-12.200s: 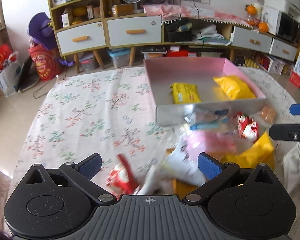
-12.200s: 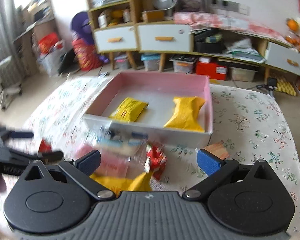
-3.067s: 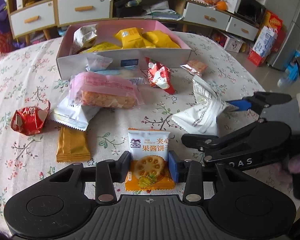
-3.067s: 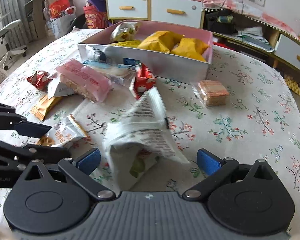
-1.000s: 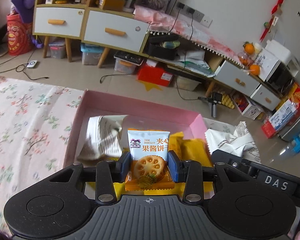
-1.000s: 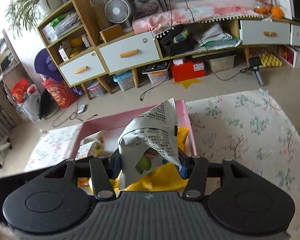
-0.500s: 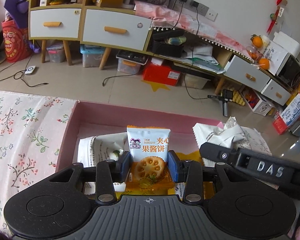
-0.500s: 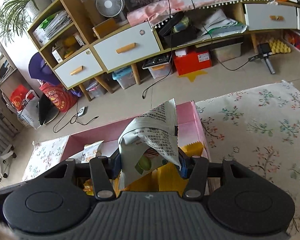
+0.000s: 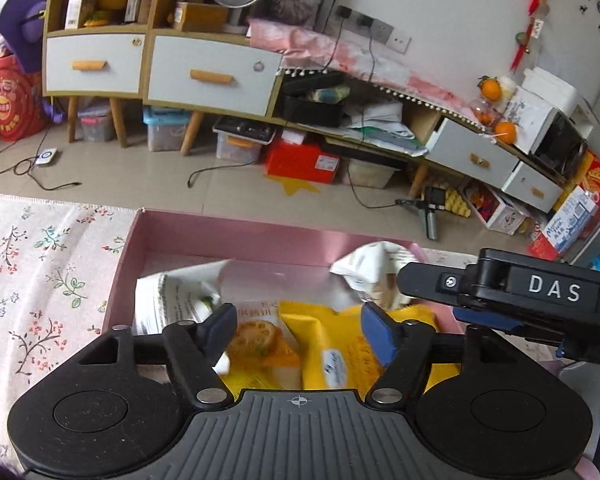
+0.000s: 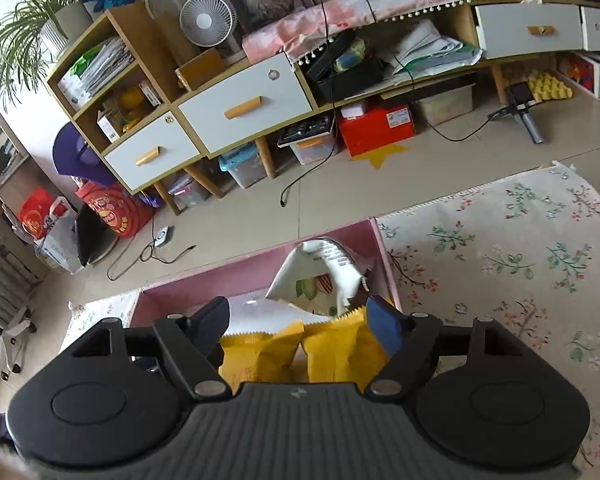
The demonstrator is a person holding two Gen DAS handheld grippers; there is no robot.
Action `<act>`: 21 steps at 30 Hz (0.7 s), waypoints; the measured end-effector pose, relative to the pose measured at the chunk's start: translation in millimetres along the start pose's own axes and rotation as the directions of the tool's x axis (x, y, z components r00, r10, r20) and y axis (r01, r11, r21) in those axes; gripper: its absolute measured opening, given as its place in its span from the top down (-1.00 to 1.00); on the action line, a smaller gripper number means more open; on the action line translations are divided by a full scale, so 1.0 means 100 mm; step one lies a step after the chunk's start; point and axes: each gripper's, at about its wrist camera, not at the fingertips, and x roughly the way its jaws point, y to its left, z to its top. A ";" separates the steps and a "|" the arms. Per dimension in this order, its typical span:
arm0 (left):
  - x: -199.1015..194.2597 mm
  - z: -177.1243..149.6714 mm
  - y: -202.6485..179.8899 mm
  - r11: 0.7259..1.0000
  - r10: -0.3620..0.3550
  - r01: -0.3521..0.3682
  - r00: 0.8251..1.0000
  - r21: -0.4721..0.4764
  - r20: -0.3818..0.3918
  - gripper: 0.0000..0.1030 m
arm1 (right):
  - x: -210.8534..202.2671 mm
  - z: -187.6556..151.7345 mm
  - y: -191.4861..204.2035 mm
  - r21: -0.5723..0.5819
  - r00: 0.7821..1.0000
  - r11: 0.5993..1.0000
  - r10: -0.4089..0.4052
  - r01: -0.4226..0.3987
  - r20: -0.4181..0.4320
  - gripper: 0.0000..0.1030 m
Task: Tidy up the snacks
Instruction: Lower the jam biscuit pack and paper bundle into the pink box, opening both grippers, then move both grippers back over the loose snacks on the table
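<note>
Spreading apart, the left gripper (image 9: 298, 328) has its jaws opening; the biscuit packet (image 9: 262, 346) lies below and between them, loose, touched by neither pad, at about 7 o'clock from the midpoint. Jaws of the right gripper (image 10: 300, 318) are likewise opening, and the white printed packet (image 10: 320, 280) lies free at 1 o'clock beyond the fingertips, against the far wall of the pink box (image 10: 236, 276). Yellow packets (image 10: 340, 348) fill the box floor under both tools. From the left wrist view the right gripper's body enters at 3 o'clock over the box edge. Outward, the box rests on a floral tablecloth (image 10: 500, 256). Beyond lie a tiled floor (image 9: 140, 176), a low cabinet with white drawers (image 9: 208, 76), a desk fan (image 10: 208, 20) and storage bins at 12 o'clock
</note>
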 end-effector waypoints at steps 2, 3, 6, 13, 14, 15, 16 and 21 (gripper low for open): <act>-0.09 -0.03 -0.04 1.000 0.001 -0.001 1.000 0.018 0.005 -0.53 | -0.04 0.00 0.00 -0.011 1.000 1.000 -0.003 0.003 -0.001 -0.51; -0.15 -0.05 -0.06 1.000 0.004 -0.004 1.000 0.030 0.009 -0.59 | -0.08 -0.01 0.01 -0.018 1.000 1.000 -0.007 0.007 0.002 -0.58; -0.29 -0.11 -0.09 0.998 0.009 -0.010 1.000 0.060 0.006 -0.69 | -0.21 -0.02 0.02 -0.028 1.000 0.999 -0.019 0.020 0.023 -0.73; -0.72 -0.28 -0.05 0.996 0.023 -0.024 1.000 0.085 0.007 -0.89 | -0.47 -0.15 0.07 -0.046 0.999 0.999 -0.010 0.012 0.034 -0.92; -0.77 -0.30 -0.03 0.996 0.026 -0.026 1.000 0.088 0.006 -0.89 | -0.49 -0.17 0.08 -0.056 0.999 0.998 -0.013 0.015 0.032 -0.93; -0.83 -0.33 -0.02 0.995 0.031 -0.031 1.000 0.089 0.006 -0.92 | -0.51 -0.20 0.10 -0.067 0.999 0.998 -0.016 0.018 0.031 -0.95; -0.90 -0.35 -0.01 0.995 0.040 -0.041 0.999 0.088 0.007 -0.93 | -0.54 -0.23 0.13 -0.077 0.999 0.997 -0.019 0.021 0.030 -0.99; -1.17 -0.48 0.07 0.993 0.072 -0.071 0.997 0.090 -0.004 -0.96 | -0.65 -0.38 0.22 -0.095 1.000 0.995 -0.007 0.007 0.003 -0.99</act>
